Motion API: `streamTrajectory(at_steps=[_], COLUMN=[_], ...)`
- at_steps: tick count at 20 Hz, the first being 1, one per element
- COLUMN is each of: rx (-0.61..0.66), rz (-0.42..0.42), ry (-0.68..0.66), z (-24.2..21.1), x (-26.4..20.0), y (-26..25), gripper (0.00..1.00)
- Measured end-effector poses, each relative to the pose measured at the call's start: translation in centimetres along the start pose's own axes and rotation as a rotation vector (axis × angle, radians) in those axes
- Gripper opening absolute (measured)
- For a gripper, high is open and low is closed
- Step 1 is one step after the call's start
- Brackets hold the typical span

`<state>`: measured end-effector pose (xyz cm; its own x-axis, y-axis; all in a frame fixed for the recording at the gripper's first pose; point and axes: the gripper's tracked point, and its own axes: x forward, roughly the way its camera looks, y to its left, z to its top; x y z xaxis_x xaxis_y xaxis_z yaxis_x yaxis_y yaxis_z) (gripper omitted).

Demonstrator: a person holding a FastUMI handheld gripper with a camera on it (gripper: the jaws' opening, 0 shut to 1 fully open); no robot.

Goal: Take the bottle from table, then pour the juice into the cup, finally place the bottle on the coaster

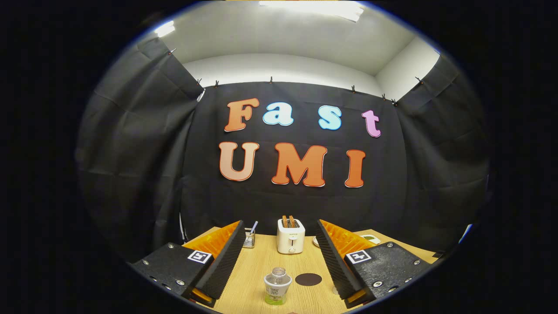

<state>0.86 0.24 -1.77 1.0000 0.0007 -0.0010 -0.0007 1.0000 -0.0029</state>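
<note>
Between the two fingers of the gripper [279,261], near the front edge of the wooden table [257,261], stood a small clear bottle [277,285]. The fingers were spread wide apart and touched nothing, so the gripper held nothing at all. The bottle stood upright, with a little green juice at the bottom and a label round its middle. Its top looked open, though that was hard to tell from this high angle. Most likely the fingers were held wide and up above so they could come down on each side of the bottle and squeeze it. Just beside the bottle, a bit further back and toward the right finger, lay a dark round coaster [308,279], flat on the wood. It was probably put close by so the bottle would have a short trip at the end. Well beyond them, toward the back edge of the table, sat a white toaster [290,237] with two slices of toast [287,220] poking out of the top. Near the back left corner was a small wire holder [249,239] with a pen in it. No step of the job looked done yet, and picking up the bottle seemed to be the first thing to do.
</note>
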Motion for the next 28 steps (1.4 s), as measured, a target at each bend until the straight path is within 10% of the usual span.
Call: streamTrajectory(at_steps=[28], rx=[0.052], rz=[-0.032], ry=[0.289], z=[-23.2], x=[3.0], y=[1.2], gripper=[0.92])
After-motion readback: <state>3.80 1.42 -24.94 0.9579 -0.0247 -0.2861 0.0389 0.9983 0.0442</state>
